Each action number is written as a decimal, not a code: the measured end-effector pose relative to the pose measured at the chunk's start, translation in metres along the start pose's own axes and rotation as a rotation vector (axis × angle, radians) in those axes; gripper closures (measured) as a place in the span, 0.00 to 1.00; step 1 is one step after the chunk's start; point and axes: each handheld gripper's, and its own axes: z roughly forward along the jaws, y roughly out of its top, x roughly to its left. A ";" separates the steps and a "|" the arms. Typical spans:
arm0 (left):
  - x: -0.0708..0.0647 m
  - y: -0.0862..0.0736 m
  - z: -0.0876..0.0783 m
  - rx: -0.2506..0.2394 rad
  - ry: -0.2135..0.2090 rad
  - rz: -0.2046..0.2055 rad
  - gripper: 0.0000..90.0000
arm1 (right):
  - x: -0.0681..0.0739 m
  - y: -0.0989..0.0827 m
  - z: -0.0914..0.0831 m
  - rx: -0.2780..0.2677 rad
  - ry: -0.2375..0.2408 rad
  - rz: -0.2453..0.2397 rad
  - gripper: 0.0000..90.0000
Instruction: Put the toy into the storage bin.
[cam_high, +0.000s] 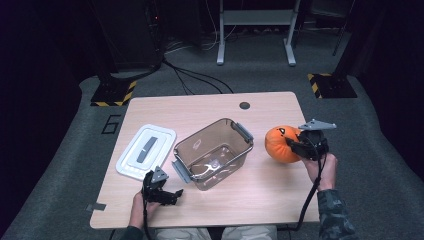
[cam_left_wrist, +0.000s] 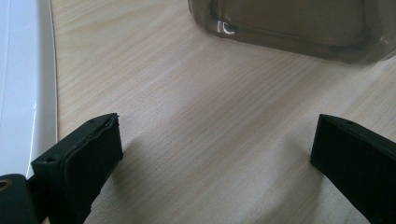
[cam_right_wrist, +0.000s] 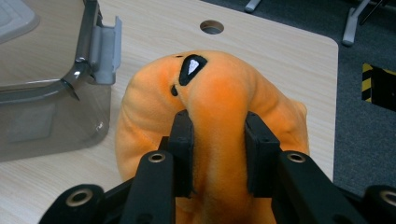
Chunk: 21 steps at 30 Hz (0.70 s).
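Status: my right claw (cam_right_wrist: 218, 140) is clamped on a fold of the orange pumpkin plush (cam_right_wrist: 212, 98); the plush sits at the tabletop's (cam_high: 260, 195) right side, just beside the clear storage box (cam_high: 212, 152), and I cannot tell whether it is off the wood; the grasp is done. My left claw (cam_left_wrist: 215, 149) stands wide and holds nothing, low over bare wood near the white lid (cam_high: 146, 151). Remaining, as I judge: plush into box; lid onto box.

The left gripper (cam_left_wrist: 212, 154) gapes over bare table (cam_left_wrist: 196, 116), between lid (cam_left_wrist: 21, 84) and container (cam_left_wrist: 299, 28).
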 end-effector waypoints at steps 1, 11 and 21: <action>0.000 0.000 0.000 0.000 0.000 0.000 0.02 | 0.001 0.002 -0.001 -0.003 -0.001 0.005 0.76; 0.000 0.000 0.000 0.000 0.000 0.000 0.02 | 0.008 0.023 -0.002 -0.033 0.009 -0.031 0.76; 0.000 0.000 0.000 0.000 0.000 0.000 0.02 | 0.014 0.043 0.001 -0.050 0.003 -0.062 0.76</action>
